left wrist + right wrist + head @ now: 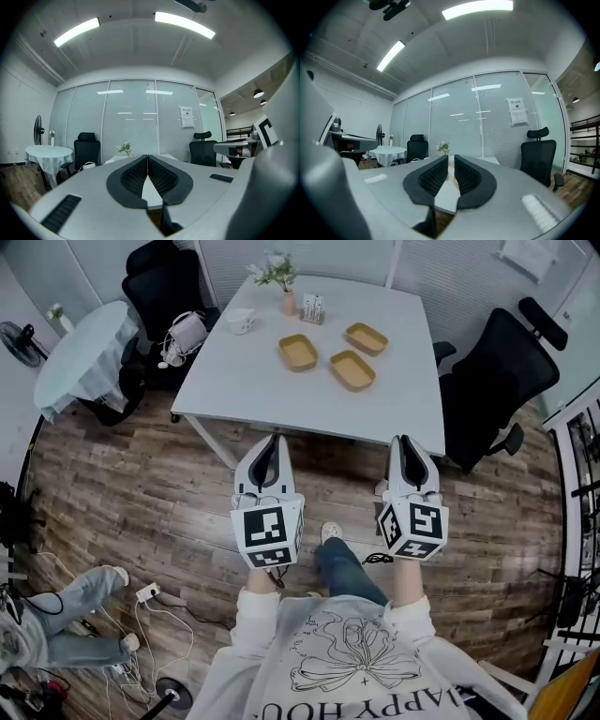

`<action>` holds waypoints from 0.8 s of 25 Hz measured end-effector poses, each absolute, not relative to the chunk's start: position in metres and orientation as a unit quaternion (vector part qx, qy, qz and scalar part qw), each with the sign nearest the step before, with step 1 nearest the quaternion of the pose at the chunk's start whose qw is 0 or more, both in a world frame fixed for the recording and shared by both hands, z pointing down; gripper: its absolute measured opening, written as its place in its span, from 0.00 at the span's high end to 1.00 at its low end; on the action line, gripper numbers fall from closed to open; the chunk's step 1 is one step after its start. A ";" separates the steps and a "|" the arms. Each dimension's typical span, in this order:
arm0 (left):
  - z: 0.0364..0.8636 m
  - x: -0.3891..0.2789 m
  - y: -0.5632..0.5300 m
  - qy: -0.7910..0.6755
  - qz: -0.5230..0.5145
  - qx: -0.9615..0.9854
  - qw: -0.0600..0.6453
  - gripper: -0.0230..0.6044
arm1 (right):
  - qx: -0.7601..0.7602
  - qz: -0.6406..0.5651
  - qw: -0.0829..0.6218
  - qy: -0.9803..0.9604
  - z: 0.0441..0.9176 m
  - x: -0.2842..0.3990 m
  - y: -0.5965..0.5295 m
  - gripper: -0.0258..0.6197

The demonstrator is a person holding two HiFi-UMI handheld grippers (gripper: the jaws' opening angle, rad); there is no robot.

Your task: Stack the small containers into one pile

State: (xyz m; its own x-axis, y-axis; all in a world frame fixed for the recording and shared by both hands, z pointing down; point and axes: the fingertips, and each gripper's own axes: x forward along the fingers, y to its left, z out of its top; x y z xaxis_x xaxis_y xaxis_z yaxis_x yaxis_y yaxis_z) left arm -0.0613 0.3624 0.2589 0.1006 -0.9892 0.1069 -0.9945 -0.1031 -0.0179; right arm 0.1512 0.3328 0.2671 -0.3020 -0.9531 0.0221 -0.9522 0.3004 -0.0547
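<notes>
Three shallow tan containers lie apart and unstacked on the white counter [253, 390]: the left container [298, 352], the near container [352, 370] and the far container [367, 337]. Short of the counter's edge, the left tongs [273, 439] are clenched empty. The right tongs [401, 440] stand slightly parted, with nothing between them.

The white shirt [347, 662] has big letters, "HAPPY HOU", cut off at the picture's bottom edge. A paper sheet [187, 117] hangs on the glass wall [131, 122]; its print is too small to read. The left gripper [273, 440] and right gripper [404, 441] carry black-and-white square markers, with no letters.
</notes>
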 end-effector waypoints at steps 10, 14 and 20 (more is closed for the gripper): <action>0.247 -0.045 0.250 -0.678 0.037 0.734 0.027 0.95 | -0.568 -0.026 0.010 0.823 0.255 0.157 0.209 0.89; 0.251 -0.040 0.214 -0.680 0.042 0.732 0.029 0.92 | -0.561 -0.029 0.008 0.827 0.259 0.159 0.171 0.89; 0.258 -0.034 0.172 -0.682 0.052 0.729 0.038 0.84 | -0.555 -0.039 0.005 0.831 0.265 0.161 0.124 0.89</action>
State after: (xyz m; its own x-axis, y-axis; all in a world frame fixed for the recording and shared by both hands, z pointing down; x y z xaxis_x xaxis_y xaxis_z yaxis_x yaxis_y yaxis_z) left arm -0.0342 0.1721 0.2583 0.0654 -0.9898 0.1269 -0.9976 -0.0680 -0.0161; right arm 0.1613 0.1238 0.2653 -0.3850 -0.9223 0.0342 -0.9215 0.3821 -0.0699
